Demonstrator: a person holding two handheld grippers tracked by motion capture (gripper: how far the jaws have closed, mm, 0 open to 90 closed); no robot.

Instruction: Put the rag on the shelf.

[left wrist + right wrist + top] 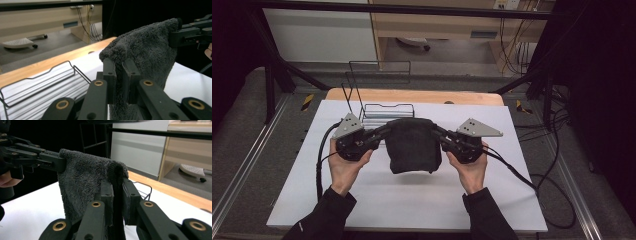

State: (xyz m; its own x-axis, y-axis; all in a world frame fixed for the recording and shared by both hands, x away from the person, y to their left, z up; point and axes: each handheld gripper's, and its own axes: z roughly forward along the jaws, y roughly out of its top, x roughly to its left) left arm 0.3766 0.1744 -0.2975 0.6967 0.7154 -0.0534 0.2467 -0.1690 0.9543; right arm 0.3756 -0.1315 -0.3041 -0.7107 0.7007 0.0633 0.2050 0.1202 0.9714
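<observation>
A dark grey fluffy towel hangs folded above the white table cover, held up by its two top corners. My left gripper is shut on the towel's left corner. At the other top corner my right gripper is shut as well. Each gripper view shows the towel draped between my own jaws and the other gripper's jaws. The towel's lower edge hangs clear of the table and throws a shadow on it.
A black wire rack stands on the table just behind the towel, its rim also near my left jaws. The wooden table edge runs behind it. Cables trail off both grippers. A wooden cabinet stands further back.
</observation>
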